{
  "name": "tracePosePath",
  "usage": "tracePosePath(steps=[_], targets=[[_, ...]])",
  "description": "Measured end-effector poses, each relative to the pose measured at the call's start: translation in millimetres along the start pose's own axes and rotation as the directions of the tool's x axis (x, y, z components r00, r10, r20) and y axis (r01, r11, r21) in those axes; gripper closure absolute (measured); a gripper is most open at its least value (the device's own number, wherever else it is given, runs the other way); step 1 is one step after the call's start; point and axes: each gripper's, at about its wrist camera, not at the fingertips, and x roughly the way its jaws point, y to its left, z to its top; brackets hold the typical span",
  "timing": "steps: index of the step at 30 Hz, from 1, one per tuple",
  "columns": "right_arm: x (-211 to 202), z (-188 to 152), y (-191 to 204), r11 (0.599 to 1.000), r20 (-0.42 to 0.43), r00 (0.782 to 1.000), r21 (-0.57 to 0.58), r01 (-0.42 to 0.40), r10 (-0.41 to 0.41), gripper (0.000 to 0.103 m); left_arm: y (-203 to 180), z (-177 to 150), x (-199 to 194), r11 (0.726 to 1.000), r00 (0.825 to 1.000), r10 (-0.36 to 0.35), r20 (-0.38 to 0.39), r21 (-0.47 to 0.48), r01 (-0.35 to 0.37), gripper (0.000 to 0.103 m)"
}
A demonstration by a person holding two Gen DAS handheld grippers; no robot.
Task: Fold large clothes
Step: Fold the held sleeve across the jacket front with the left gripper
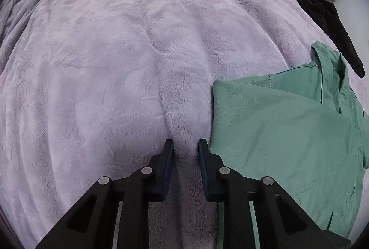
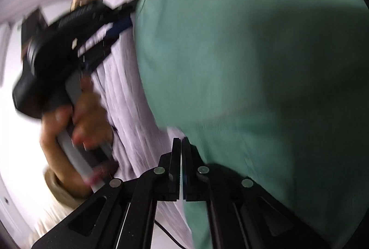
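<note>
Left fingers (image 1: pixel 185 145) apart, green shirt (image 1: pixel 288 124) rightward

The bed's blanket (image 1: pixel 92 64) is plush lilac fleece with an embossed pattern; the green shirt (image 1: pixel 288 124) is matt woven twill cloth.

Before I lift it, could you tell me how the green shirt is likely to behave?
The green shirt lies flat with soft creases, so it will probably drape limply and sag from wherever it is held. Its woven cloth looks thin, likely light. On the plush lavender blanket it may drag rather than slide.
</note>
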Motion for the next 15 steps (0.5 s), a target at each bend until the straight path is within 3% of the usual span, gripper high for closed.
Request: tracePosePath(steps=[2, 4, 5, 6, 7, 8, 10, 11, 14, 15], targets=[[-25.0, -12.9, 6.1, 0.996, -0.007, 0.998, -0.075, 0.055, -0.056, 0.099, -2.4, -4.2, -18.1, 0.999, 0.999, 0.034, 0.027, 0.016, -0.035, 0.079], [-63.0, -17.6, 5.7, 0.986, 0.046, 0.992, -0.112, 0.120, -0.116, 0.094, -7.7, -8.9, -40.8, 0.998, 0.997, 0.042, 0.065, 0.040, -0.045, 0.079], [-91.2, -17.8, 2.4, 0.980, 0.105, 0.984, -0.118, 0.159, -0.147, 0.078, -11.4, -11.7, -49.6, 0.998, 0.997, 0.033, 0.074, 0.049, -0.036, 0.079], [-115.1, -17.9, -1.3, 0.974, 0.162, 0.971, -0.115, 0.196, -0.176, 0.051, -14.6, -15.5, -57.7, 0.998, 0.996, 0.023, 0.083, 0.056, -0.027, 0.079], [-147.1, -16.1, -6.5, 0.963, 0.245, 0.945, -0.104, 0.248, -0.217, 0.041, -21.8, -23.5, -64.8, 0.998, 0.996, 0.018, 0.091, 0.064, -0.024, 0.079], [-174.3, -11.9, -9.6, 0.951, 0.320, 0.913, -0.088, 0.295, -0.254, 0.041, -29.6, -27.0, -67.8, 0.997, 0.996, 0.016, 0.092, 0.076, -0.023, 0.079], [-228.1, -4.5, -22.1, 0.923, 0.435, 0.838, -0.042, 0.383, -0.328, 0.056, -36.2, -50.9, -67.3, 0.993, 0.996, 0.029, 0.079, 0.110, -0.038, 0.079], [-248.5, 1.2, -30.7, 0.908, 0.465, 0.804, -0.002, 0.419, -0.370, 0.071, -41.8, -61.3, -60.1, 0.990, 0.997, 0.050, 0.059, 0.125, -0.057, 0.078], [-280.3, 27.7, -61.0, 0.865, 0.463, 0.748, 0.092, 0.493, -0.475, 0.075, -38.0, -96.0, -26.5, 0.989, 0.993, 0.111, -0.047, 0.104, -0.105, 0.078], [-288.0, 35.1, -76.9, 0.848, 0.436, 0.739, 0.123, 0.516, -0.513, 0.095, -36.3, -101.4, -22.7, 0.990, 0.992, 0.116, -0.050, 0.084, -0.112, 0.078]])
